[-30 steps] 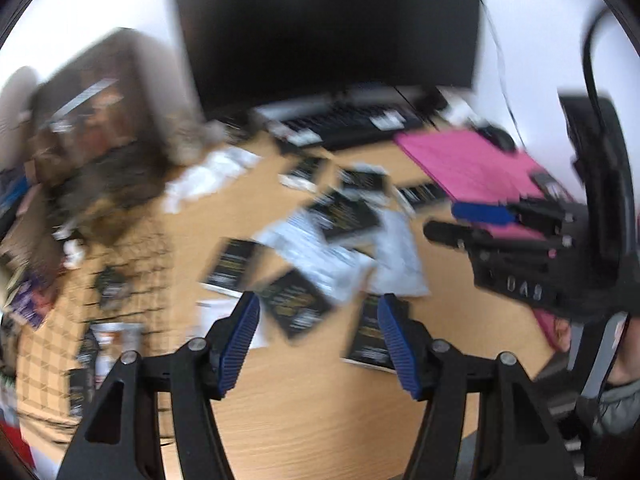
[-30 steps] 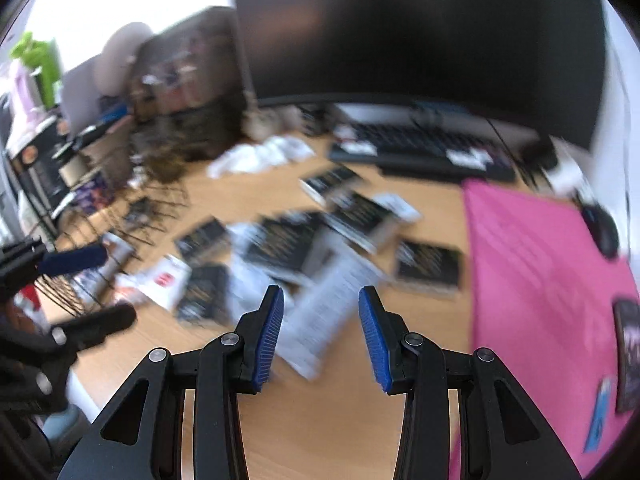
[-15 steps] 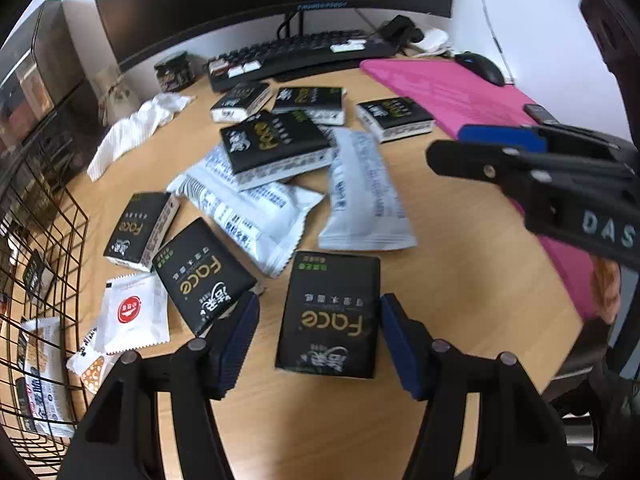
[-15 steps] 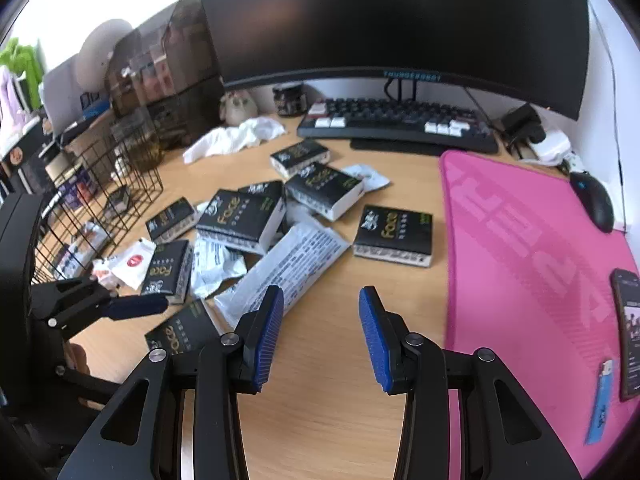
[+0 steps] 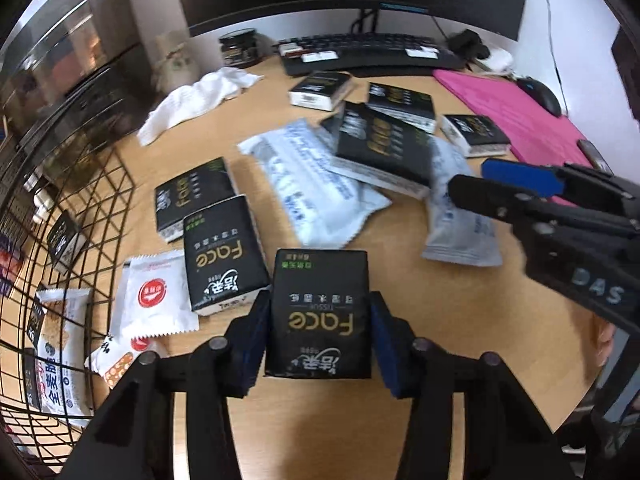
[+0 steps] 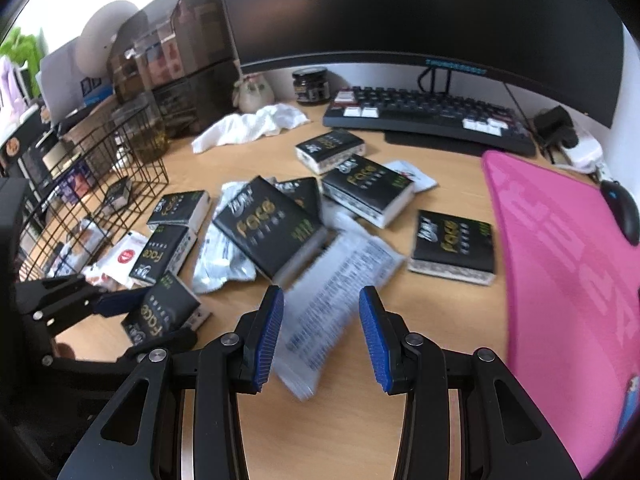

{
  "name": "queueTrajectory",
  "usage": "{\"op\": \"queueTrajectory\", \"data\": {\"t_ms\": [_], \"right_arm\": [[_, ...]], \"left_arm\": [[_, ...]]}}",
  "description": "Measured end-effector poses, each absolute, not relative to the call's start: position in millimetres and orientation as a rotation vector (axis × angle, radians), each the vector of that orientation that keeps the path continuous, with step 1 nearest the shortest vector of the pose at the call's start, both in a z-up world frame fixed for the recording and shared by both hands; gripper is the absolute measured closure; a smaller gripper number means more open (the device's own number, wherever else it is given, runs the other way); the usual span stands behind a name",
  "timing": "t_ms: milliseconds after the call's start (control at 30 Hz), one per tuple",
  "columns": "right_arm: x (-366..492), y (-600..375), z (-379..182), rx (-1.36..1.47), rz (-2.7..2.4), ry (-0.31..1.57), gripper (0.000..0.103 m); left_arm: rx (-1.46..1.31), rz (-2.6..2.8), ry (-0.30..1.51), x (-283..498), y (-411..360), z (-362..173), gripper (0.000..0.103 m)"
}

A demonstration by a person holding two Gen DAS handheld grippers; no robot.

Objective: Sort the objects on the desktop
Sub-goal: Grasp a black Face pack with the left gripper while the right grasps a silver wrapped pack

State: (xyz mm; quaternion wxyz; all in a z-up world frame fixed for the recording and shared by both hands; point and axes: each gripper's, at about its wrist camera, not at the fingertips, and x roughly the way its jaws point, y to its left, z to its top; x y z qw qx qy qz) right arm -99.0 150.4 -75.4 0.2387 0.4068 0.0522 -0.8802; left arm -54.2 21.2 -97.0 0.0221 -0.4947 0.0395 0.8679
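Left gripper [image 5: 318, 332] straddles a black tissue pack [image 5: 320, 314] lying flat on the desk [image 5: 440, 300], long axis parallel to the fingers; pads sit at or just beside its two long sides, firm contact uncertain. Wire basket [image 5: 80, 216] stands near, to the left, across loose sachets. Right gripper [image 6: 322, 336] hovers open and empty over a white pouch [image 6: 340, 288], clear desk below
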Motion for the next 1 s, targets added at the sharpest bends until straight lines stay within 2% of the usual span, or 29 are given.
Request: {"op": "queueTrajectory", "data": {"t_ms": [100, 333, 433, 533, 600, 700, 967, 1000], "right_arm": [[-106.6, 144.1, -82.4, 1.110, -2.439, 0.139, 0.056], [-107.9, 166.5, -87.3, 1.193, -2.452, 0.241, 0.056], [-103.7, 186.1, -90.5, 1.232, -2.453, 0.229, 0.056], [-99.7, 194.5, -90.1, 1.213, -2.470, 0.226, 0.052], [-100.8, 195.6, -89.3, 1.185, -2.474, 0.225, 0.049], [-106.8, 193.7, -92.0, 1.173, -2.470, 0.235, 0.046], [-115.7, 188.7, -95.8, 1.191, -2.467, 0.255, 0.046], [-115.4, 188.3, -95.8, 1.191, -2.474, 0.265, 0.053]], "left_arm": [[-1.541, 2.686, 0.116, -54.6, 17.8, -98.5, 0.050], [-1.537, 2.684, 0.108, -54.6, 18.0, -98.7, 0.050], [-1.532, 2.683, 0.100, -55.3, 19.4, -98.4, 0.050], [-1.521, 2.686, 0.094, -56.4, 20.3, -97.9, 0.046], [-1.516, 2.682, 0.075, -57.4, 19.8, -97.9, 0.038], [-1.519, 2.696, 0.065, -59.4, 17.8, -98.7, 0.035], [-1.521, 2.711, 0.069, -63.6, 16.9, -102.4, 0.035], [-1.523, 2.709, 0.064, -64.1, 15.9, -102.5, 0.035]]}}
